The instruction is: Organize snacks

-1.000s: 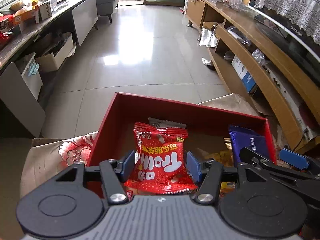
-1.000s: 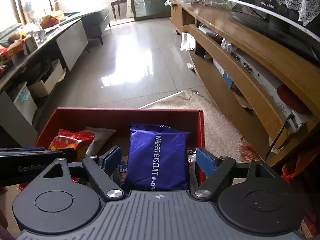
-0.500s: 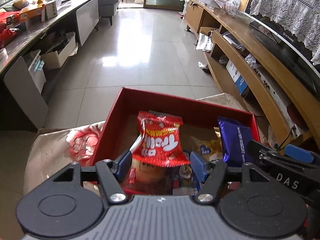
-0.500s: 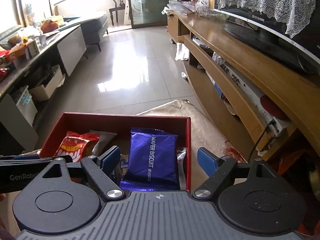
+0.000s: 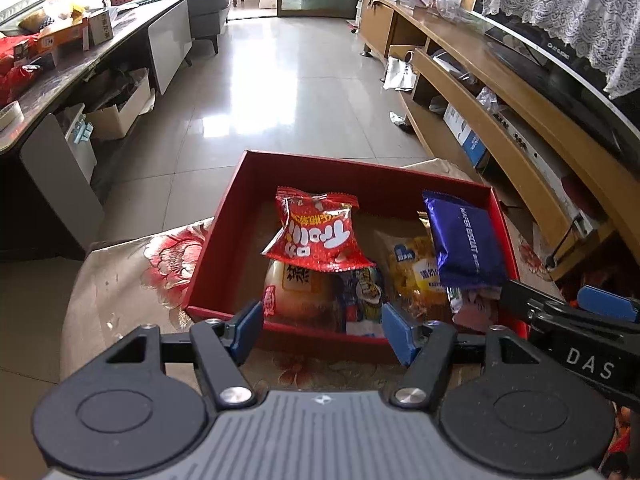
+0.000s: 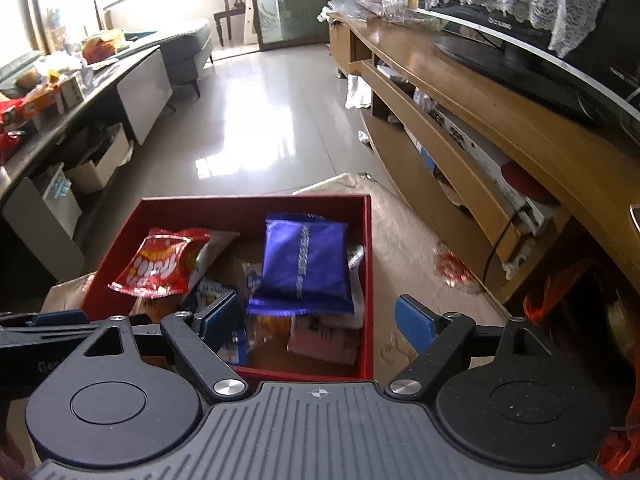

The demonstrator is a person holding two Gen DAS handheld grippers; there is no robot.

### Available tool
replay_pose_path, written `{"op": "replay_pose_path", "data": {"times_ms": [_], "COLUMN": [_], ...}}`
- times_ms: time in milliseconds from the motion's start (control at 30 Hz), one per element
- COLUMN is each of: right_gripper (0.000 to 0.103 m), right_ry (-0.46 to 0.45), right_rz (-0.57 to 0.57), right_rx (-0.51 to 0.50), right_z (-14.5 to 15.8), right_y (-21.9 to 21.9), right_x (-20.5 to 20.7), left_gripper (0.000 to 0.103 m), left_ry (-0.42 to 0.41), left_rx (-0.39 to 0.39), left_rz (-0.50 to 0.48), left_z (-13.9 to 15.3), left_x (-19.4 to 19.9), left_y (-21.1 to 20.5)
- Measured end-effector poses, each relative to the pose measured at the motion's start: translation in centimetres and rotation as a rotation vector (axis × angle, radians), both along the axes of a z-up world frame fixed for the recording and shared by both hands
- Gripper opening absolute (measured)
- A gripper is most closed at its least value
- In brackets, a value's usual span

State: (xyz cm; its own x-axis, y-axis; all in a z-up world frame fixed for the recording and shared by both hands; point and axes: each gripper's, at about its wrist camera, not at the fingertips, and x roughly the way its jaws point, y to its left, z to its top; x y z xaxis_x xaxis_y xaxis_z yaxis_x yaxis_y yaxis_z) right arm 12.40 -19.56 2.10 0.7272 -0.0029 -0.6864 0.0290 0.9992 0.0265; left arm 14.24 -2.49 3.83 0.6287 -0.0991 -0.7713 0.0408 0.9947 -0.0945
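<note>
Both snacks lie released in the red box (image 5: 224, 216) (red chip bag (image 5: 320, 236), blue wafer packet (image 6: 306, 266)), hence left gripper (image 5: 322, 330) and right gripper (image 6: 316, 322) stand apart, empty

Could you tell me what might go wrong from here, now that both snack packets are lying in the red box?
The red snack packet and the blue wafer packet both rest loosely on top of other snacks in the red box, so they might slide or tip. The blue packet sits near the box's right wall and could slip over it. Both the left gripper and right gripper hang open close to the near rim; a careless move could nudge the box.
</note>
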Motion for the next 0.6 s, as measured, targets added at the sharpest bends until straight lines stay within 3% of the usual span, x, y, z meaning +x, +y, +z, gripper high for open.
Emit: {"op": "replay_pose_path", "data": {"times_ms": [600], "right_gripper": [0.09], "right_ry": [0.006], "right_rz": [0.006], "right_rx": [-0.042], "right_z": [-0.4], "right_y": [0.1], "right_x": [-4.8], "left_gripper": [0.071], "left_ry": [0.004], "left_rx": [0.021], "left_rz": [-0.035], "left_z": [-0.7], "left_x": [-4.3], "left_y": [0.2]}}
